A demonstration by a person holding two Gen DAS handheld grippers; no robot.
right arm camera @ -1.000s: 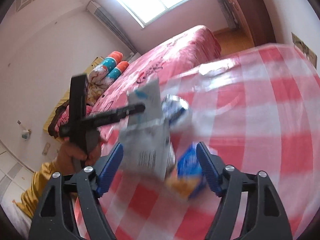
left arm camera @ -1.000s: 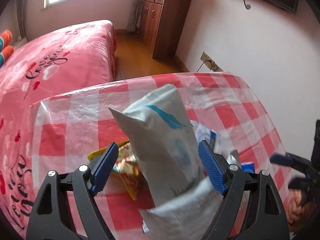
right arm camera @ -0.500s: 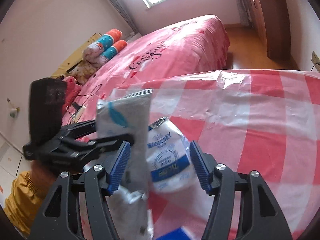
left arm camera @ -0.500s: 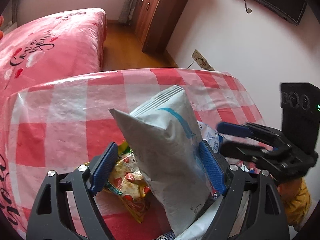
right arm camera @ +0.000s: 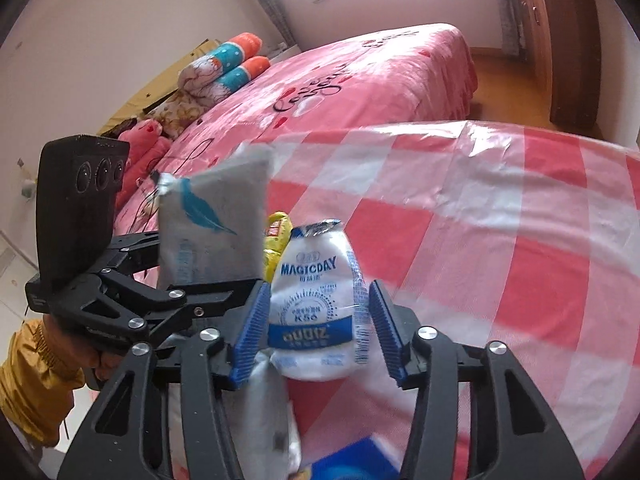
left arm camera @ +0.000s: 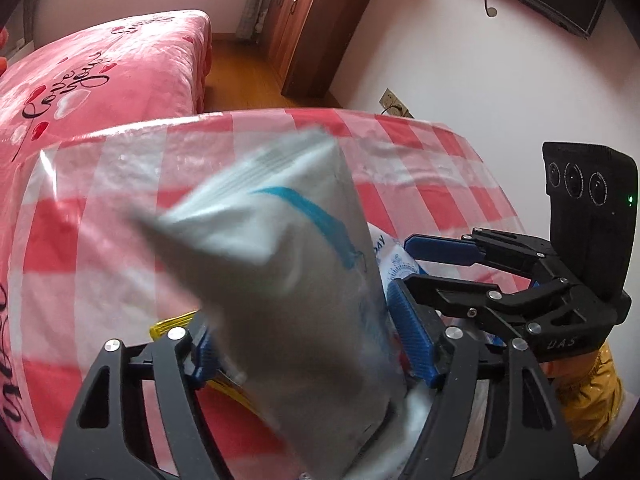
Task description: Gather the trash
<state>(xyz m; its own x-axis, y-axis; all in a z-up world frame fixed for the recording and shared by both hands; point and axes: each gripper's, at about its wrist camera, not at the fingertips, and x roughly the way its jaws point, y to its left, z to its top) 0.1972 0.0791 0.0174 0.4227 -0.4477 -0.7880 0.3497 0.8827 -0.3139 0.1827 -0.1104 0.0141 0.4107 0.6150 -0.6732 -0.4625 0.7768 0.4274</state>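
Both grippers are closing: left gripper [left arm camera: 316, 344] apparently clamping the grey bag [left arm camera: 288, 280] (blurred), right gripper [right arm camera: 316, 336] nearing the white pouch [right arm camera: 316, 312], pads seemingly not pressing.

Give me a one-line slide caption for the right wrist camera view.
Right gripper closing around a white MAGICDAY pouch on the red-checked tablecloth, beside the left gripper with its grey feather-print bag.

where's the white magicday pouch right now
In the right wrist view, the white MagicDay pouch stands between the right gripper's blue pads, right of the grey bag.
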